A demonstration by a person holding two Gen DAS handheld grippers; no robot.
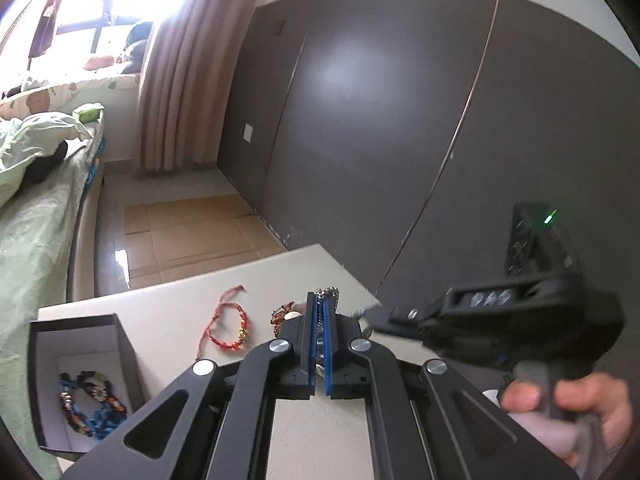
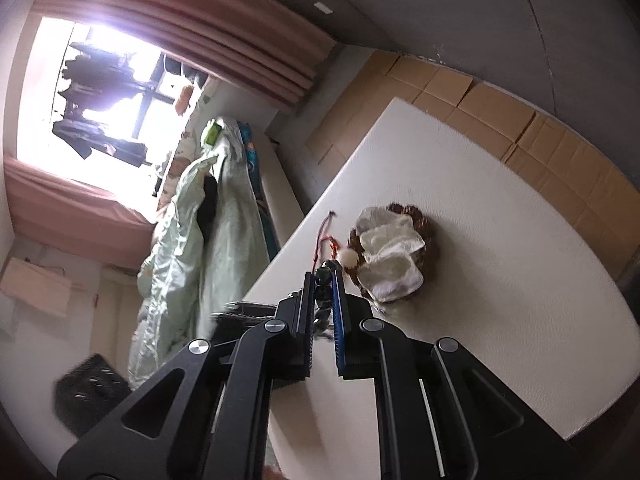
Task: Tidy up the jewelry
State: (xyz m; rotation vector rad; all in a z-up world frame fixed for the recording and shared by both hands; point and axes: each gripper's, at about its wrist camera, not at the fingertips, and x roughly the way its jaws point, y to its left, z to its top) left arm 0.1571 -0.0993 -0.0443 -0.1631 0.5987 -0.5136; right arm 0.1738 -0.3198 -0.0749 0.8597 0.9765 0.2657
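Blue-padded jaws of the left gripper (image 1: 319, 312) are clenched on a dark metallic beaded chain (image 1: 330, 294), which runs down the narrow slot between the pads and pokes out beyond the tips toward 12 o'clock. In the right wrist view the right gripper (image 2: 323, 280) also grasps a dark beaded strand (image 2: 323, 276): round dark beads sit right at the fingertips and continue down between the two pads, which stand a little wider apart than the left pair. Whether both grippers hold the same piece cannot be told.

On the cream-white desk (image 1: 180, 300), a red braided cord bracelet with gold beads (image 1: 230, 330) lies at about 10 o'clock from the left tips, well clear of them. Just beside the left finger, at 9 o'clock, a brown beaded piece with a pale round bead (image 1: 285, 314) is partly hidden. A dark open box with a pale lining (image 1: 76, 336) stands at the desk's 8 o'clock corner, holding a multicoloured blue and orange beaded necklace (image 1: 94, 410).

From the right wrist, a brown beaded loop carrying white shell-like plates (image 2: 390, 256) rests on the desk at 1 o'clock from the tips, near them, with a thin red cord (image 2: 322, 236) at 12 o'clock.
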